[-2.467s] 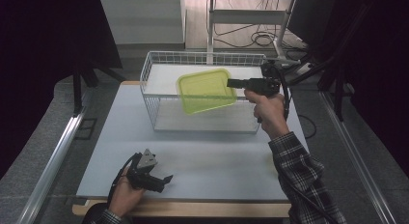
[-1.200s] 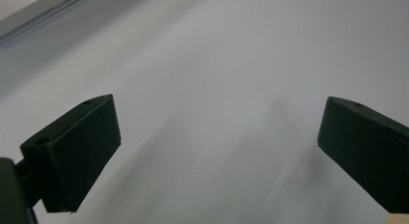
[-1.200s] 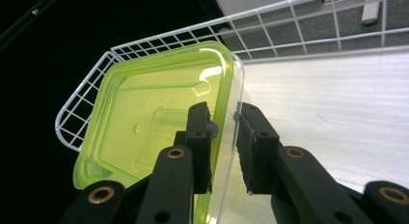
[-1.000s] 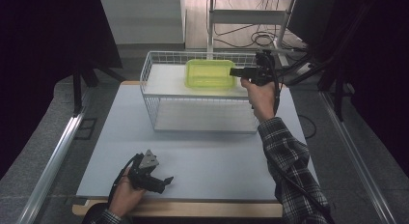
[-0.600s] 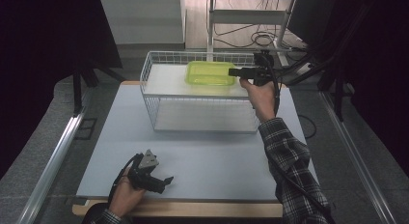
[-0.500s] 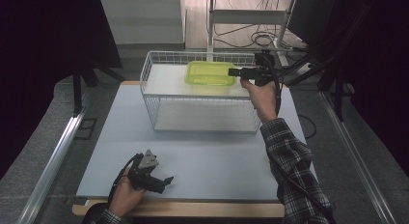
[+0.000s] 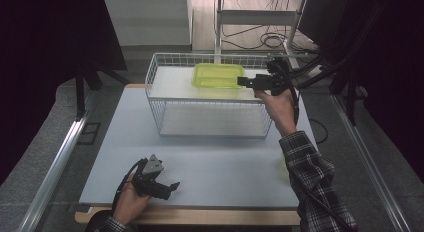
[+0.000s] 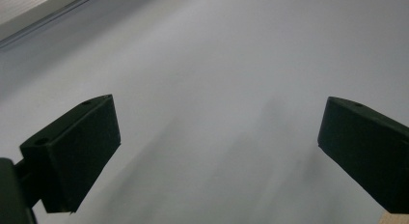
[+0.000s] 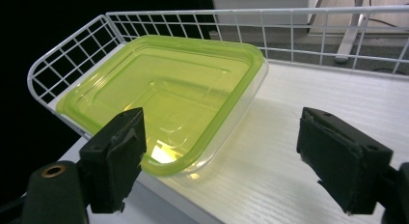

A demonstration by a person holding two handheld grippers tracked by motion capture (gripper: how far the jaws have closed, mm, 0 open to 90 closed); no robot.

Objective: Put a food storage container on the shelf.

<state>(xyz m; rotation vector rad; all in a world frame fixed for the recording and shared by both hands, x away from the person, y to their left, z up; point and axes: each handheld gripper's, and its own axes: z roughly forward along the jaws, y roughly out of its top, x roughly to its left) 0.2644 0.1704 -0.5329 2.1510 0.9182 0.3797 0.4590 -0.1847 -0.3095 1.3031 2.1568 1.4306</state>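
Observation:
A yellow-green plastic container (image 7: 218, 75) (image 9: 164, 98) lies on the white board (image 9: 313, 137) inside the wire basket (image 7: 210, 56), toward its far side. My right gripper (image 7: 241, 82) (image 9: 222, 161) hovers at the container's right end. Its jaws have just been opening and now stand wide; the container's near corner lies by one pad, and neither pad presses on it. My left gripper (image 7: 175, 186) (image 8: 217, 151) rests low over the grey table near its front left. It is open with nothing between its fingers.
The basket's white wire walls (image 9: 202, 14) rise around the container on the far and left sides. Grey tabletop (image 7: 225, 162) stretches between the basket and the front edge. A metal frame and cables (image 7: 260, 39) stand behind the table.
The right gripper carried the tilted container from over the basket's front to its far side, set it flat on the board and let go. The left gripper has not moved.

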